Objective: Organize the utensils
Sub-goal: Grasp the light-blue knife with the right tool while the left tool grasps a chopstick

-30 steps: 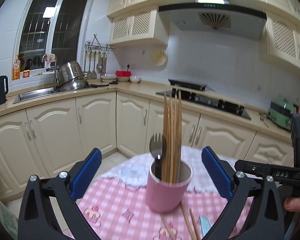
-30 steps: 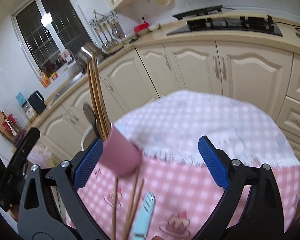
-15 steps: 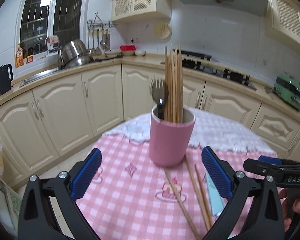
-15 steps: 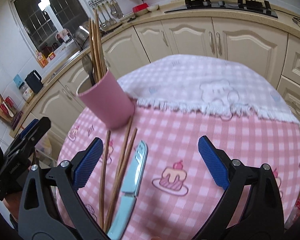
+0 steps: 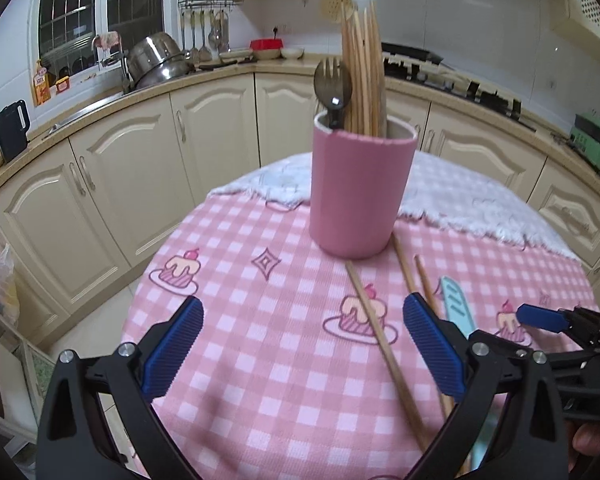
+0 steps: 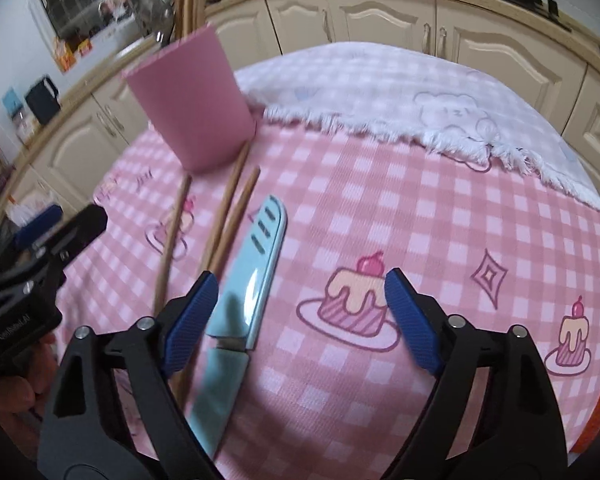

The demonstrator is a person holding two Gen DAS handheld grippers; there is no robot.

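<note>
L gripper (image 5: pixel 302 348) gapes wide over pink checked cloth (image 5: pixel 236 400), nothing btwn its pads. Pink cup (image 5: pixel 360 192) w/ chopsticks and fork stands behind. Loose chopsticks (image 6: pixel 226 216), then sheathed blue knife (image 6: pixel 256 264) lie flat. R gripper (image 6: pixel 300 320) wide but just been closing, grips nothing; knife beside its left pad.

A home kitchen: cream cabinets (image 5: pixel 120 184), gas hob (image 5: pixel 452 80), sink (image 5: pixel 80 120) (pots (image 5: pixel 156 60) draining beside it).

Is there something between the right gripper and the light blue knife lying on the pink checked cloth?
Nothing visible. The right gripper is open, and the light blue sheathed knife lies just inside its left finger. Three loose wooden chopsticks lie beside it.
</note>
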